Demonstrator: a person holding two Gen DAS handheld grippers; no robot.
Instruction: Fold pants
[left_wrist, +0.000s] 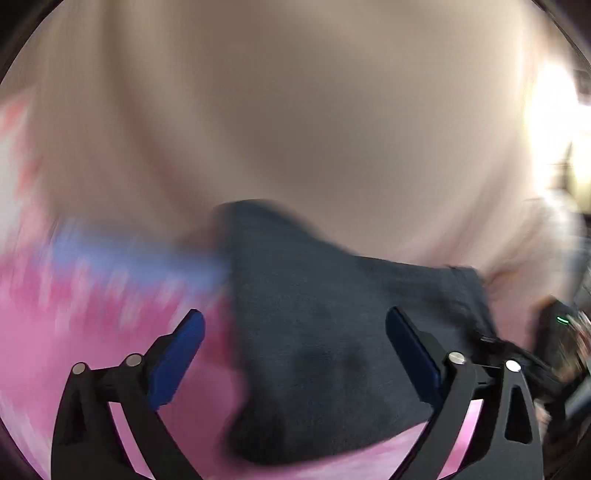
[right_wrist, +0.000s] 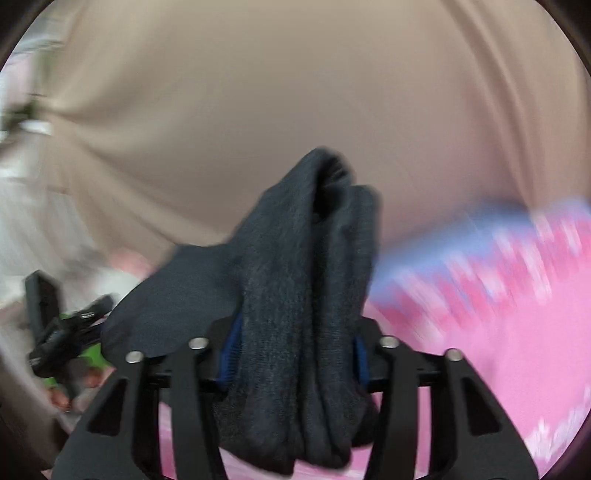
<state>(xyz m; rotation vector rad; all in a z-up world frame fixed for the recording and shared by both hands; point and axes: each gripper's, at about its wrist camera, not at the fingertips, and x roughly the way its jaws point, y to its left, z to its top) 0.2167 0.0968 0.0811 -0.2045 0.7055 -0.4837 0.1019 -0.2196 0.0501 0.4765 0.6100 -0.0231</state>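
The dark grey pants (right_wrist: 295, 295) are bunched in thick folds between the blue pads of my right gripper (right_wrist: 295, 354), which is shut on them and holds them above a pink patterned cover (right_wrist: 498, 350). In the left wrist view the pants (left_wrist: 332, 332) hang in front of my left gripper (left_wrist: 295, 332), whose blue-padded fingers (left_wrist: 177, 354) stand wide apart and hold nothing. The cloth passes between and behind them. The other gripper shows at the far right of the left wrist view (left_wrist: 554, 343) and at the lower left of the right wrist view (right_wrist: 62, 332). Both views are motion-blurred.
A person in a beige top (left_wrist: 295, 110) fills the upper half of both views, close behind the pants. The pink cover has a blue band (left_wrist: 129, 254) along its far edge. Bright light (left_wrist: 554, 122) shows at the right.
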